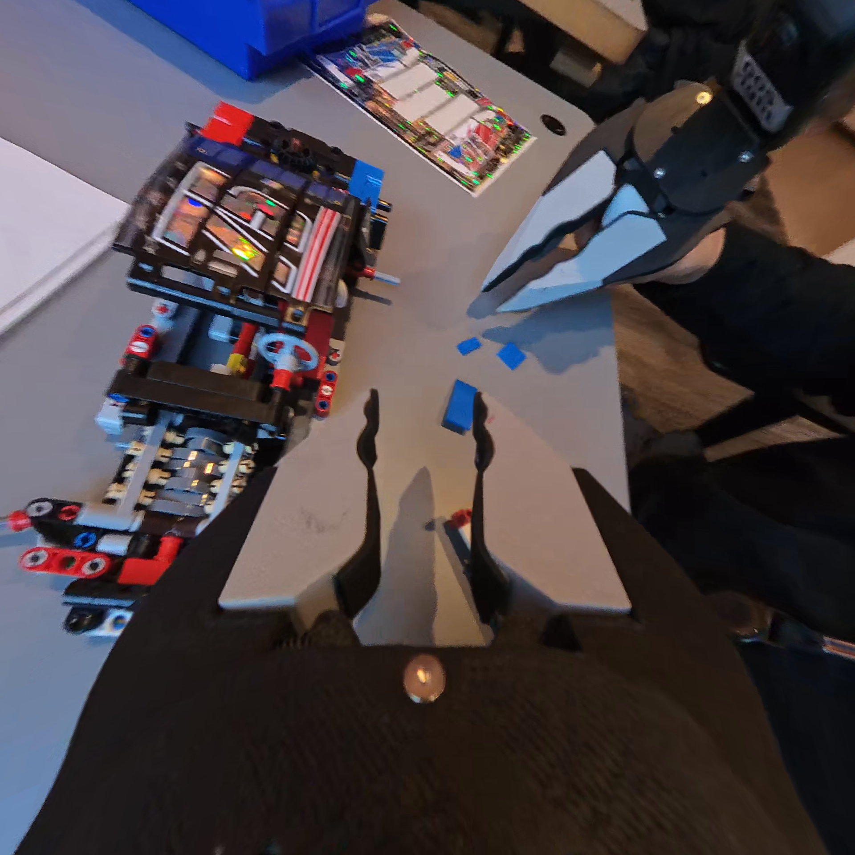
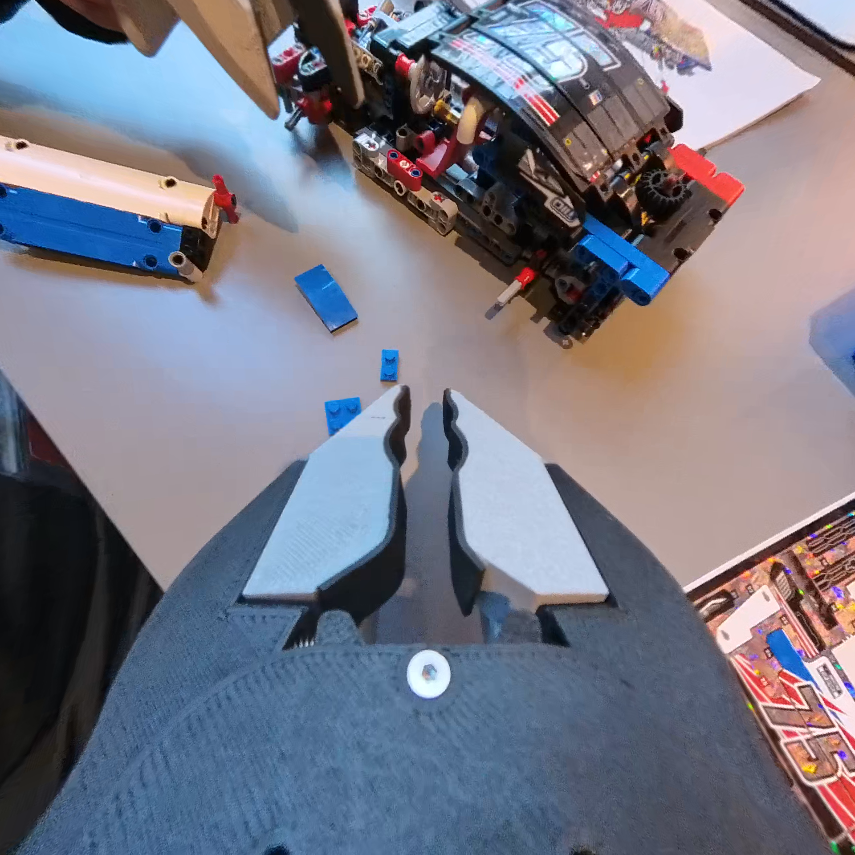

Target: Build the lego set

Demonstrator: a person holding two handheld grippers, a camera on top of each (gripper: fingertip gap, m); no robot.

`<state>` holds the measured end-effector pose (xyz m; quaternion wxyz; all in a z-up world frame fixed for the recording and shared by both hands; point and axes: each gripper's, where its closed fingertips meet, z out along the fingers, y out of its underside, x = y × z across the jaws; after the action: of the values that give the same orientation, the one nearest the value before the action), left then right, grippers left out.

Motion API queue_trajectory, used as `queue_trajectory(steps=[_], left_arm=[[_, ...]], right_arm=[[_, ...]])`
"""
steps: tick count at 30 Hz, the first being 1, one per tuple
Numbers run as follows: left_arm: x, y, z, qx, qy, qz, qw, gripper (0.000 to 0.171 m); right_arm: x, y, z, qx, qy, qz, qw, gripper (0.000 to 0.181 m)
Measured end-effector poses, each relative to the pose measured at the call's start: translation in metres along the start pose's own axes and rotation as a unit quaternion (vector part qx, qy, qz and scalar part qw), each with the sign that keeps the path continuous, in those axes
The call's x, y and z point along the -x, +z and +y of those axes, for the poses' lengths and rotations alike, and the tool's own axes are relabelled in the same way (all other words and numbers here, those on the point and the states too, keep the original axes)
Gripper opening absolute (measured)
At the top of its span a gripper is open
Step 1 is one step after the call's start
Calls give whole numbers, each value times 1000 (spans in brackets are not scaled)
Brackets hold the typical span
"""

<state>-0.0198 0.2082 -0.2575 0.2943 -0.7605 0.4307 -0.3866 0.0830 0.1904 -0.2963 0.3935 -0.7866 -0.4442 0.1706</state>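
The partly built black Lego car lies on the grey table, left of my left gripper, which is open and empty. A blue tile lies on the table by its right fingertip. Two small blue plates lie just beyond, below my right gripper. In the right wrist view my right gripper holds nothing, its jaws a narrow gap apart, above the table. The 1x2 plate lies just ahead of it, the 2x2 plate beside its left finger, and the tile farther off.
A blue and white sub-assembly lies at the left, under my left gripper. The car fills the far right. A sticker sheet, a blue bin and a white booklet lie around. The table edge is at the right. The grippers' ends are close to 12 centimetres from one another. It is some 6 centimetres from my left tips to the blue tile. It is also in sight in the right wrist view.
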Motion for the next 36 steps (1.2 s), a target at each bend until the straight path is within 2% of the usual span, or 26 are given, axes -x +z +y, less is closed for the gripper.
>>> queue_trajectory(steps=[4,8,11,14,18,26,31,36], left_arm=[[8,-10,-20,-60,45,-78,994,44],[21,-14,-21,-58,78,-133,986,46],[25,-14,-18,-49,75,-132,987,45],[23,-19,-19,-50,81,-131,987,39],[23,-18,-17,-44,89,-128,987,35],[21,-2,0,2,105,-124,987,32],[14,5,3,12,114,-118,986,31],[12,7,5,14,116,-114,987,31]], right_arm=[[-6,0,2,-14,16,-13,1000,19],[-13,1,-1,-18,28,-20,999,20],[-12,4,-5,-14,34,-34,999,33],[-15,5,-6,-5,32,-26,999,25],[-4,4,-6,17,16,-49,999,13],[14,16,-3,71,-33,-82,994,11],[17,26,-1,91,-48,-88,991,11],[16,29,-1,97,-55,-87,990,3]])
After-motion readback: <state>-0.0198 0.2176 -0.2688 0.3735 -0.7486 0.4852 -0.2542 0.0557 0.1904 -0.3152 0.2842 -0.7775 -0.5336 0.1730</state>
